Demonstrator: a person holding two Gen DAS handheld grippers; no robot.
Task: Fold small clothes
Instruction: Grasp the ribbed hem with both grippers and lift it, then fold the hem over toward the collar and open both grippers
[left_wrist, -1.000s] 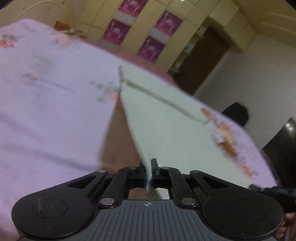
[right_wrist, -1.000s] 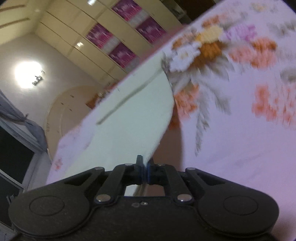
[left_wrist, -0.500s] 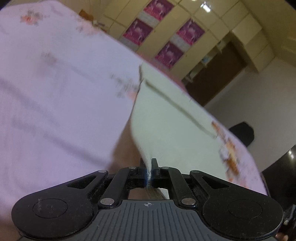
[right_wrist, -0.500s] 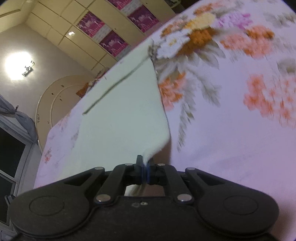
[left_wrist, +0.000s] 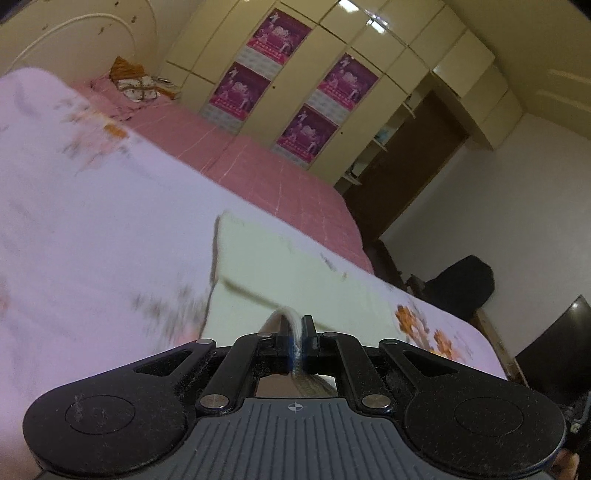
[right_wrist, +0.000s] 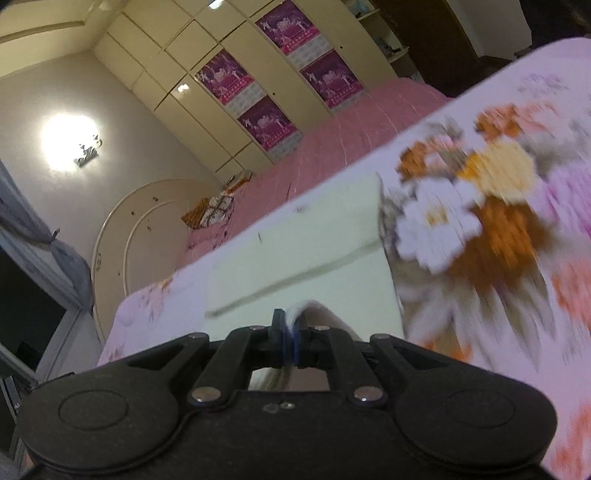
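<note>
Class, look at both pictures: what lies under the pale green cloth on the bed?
The pale green cloth lies on the floral sheet, which shows all round it. The left gripper and right gripper each pinch an edge. The sheet directly beneath is covered.

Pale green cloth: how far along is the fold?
Mid-fold. Done: both corners gripped, left tool and right tool shut on the pale green cloth. In hand: its near edge is lifted over the part lying on the floral sheet. Left: lay it down, release, fold further.
</note>
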